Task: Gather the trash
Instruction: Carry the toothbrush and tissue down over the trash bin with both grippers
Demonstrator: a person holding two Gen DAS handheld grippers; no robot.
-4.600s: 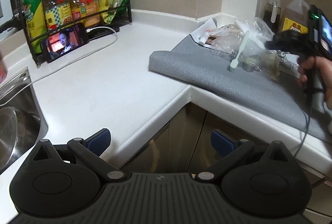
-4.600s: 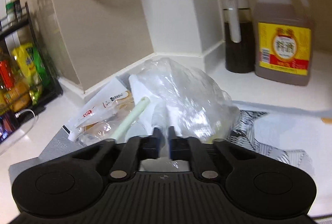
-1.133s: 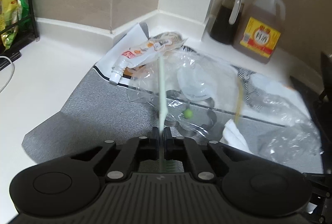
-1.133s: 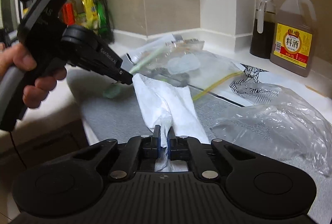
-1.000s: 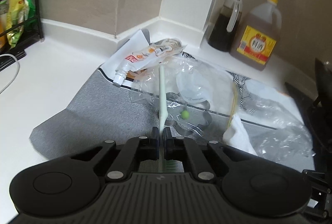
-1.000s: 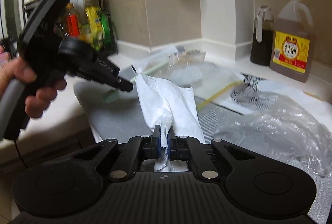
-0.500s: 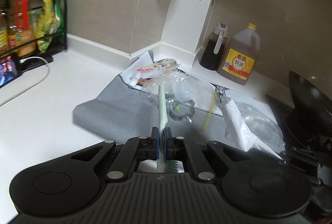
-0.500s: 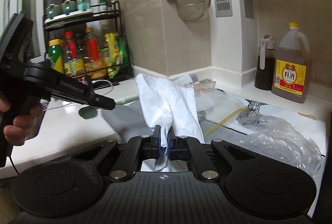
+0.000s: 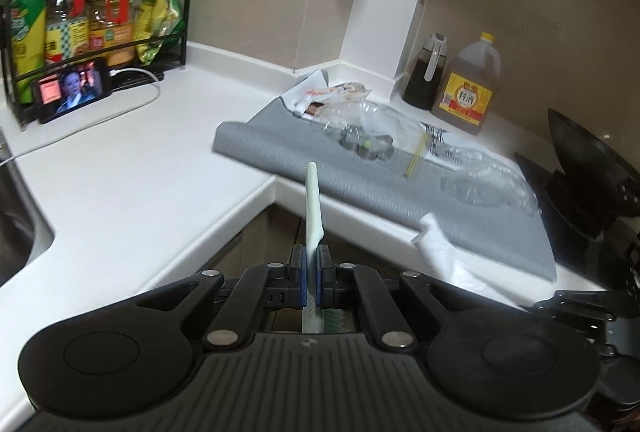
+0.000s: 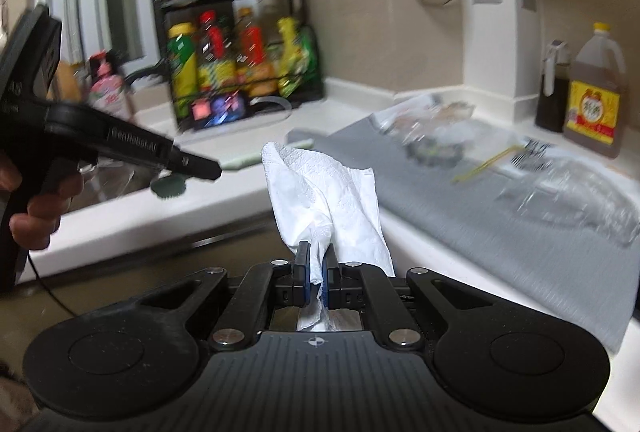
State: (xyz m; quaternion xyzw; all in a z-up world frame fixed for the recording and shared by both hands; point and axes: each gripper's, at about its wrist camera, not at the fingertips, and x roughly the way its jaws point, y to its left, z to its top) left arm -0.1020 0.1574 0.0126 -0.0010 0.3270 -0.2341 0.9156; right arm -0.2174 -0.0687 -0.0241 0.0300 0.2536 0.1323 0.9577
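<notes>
My left gripper (image 9: 311, 264) is shut on a pale green toothbrush (image 9: 313, 204), handle pointing forward, held off the counter's front edge. It also shows in the right wrist view (image 10: 208, 170), with the brush head (image 10: 168, 187) hanging under it. My right gripper (image 10: 315, 272) is shut on a crumpled white tissue (image 10: 324, 188), also seen in the left wrist view (image 9: 444, 248). More trash lies on the grey mat (image 9: 304, 152): clear plastic bags (image 9: 484, 180), a printed pouch (image 9: 332, 94), a round grey lid (image 9: 366, 146).
White L-shaped counter (image 9: 132, 160) with a sink (image 9: 16, 232) at left. A black rack of bottles (image 9: 84, 20) and a lit phone (image 9: 72, 90) stand at the back. Soy and cooking wine bottles (image 9: 468, 84) stand in the corner; a black wok (image 9: 584, 168) at right.
Both grippers have pulled back from the mat toward the counter's front edge, carrying the toothbrush and the tissue. The trash on the mat now lies farther away.
</notes>
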